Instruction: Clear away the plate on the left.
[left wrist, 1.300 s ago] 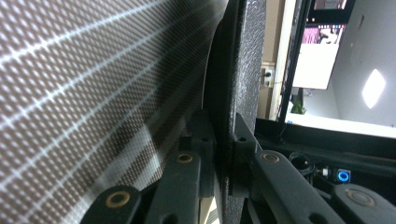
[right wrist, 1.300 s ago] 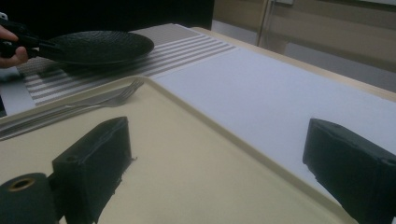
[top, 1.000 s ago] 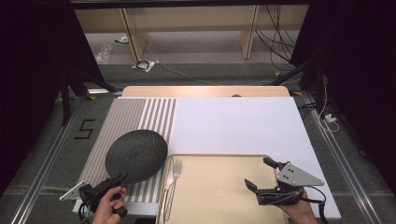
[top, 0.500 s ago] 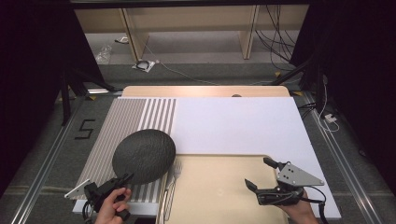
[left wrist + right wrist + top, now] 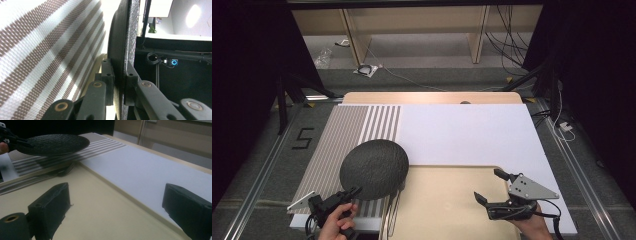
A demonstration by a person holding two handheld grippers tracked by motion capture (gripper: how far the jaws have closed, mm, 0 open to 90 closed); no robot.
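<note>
Toward the lower left of the high view, the left claw (image 5: 353,192) grips the near rim of a dark textured plate (image 5: 374,168), its jaws nearly closed with only the plate's thin edge between them. The plate extends up and to the right from the claw, lifted off the table and hanging over the striped placemat (image 5: 352,135) and the left edge of the beige tray (image 5: 447,200). In the left gripper view the plate (image 5: 123,45) stands edge-on in the middle of the frame, one jaw pad pressed on each face of it, with the placemat's (image 5: 45,50) brown and white stripes spread across the left half. A fork (image 5: 393,207) lies just below the plate in the high view, partly covered by it, at the tray's left border.

At the lower right of the high view, the right claw (image 5: 489,186) rests over the tray with its jaws spread wide and nothing between them. In the right gripper view the plate (image 5: 52,143) floats at the upper left, well apart from that claw's jaws, casting a shadow on the placemat (image 5: 100,142) and the fork (image 5: 62,171) beneath. A white sheet (image 5: 467,130) covers the table (image 5: 432,97) beyond the tray.
</note>
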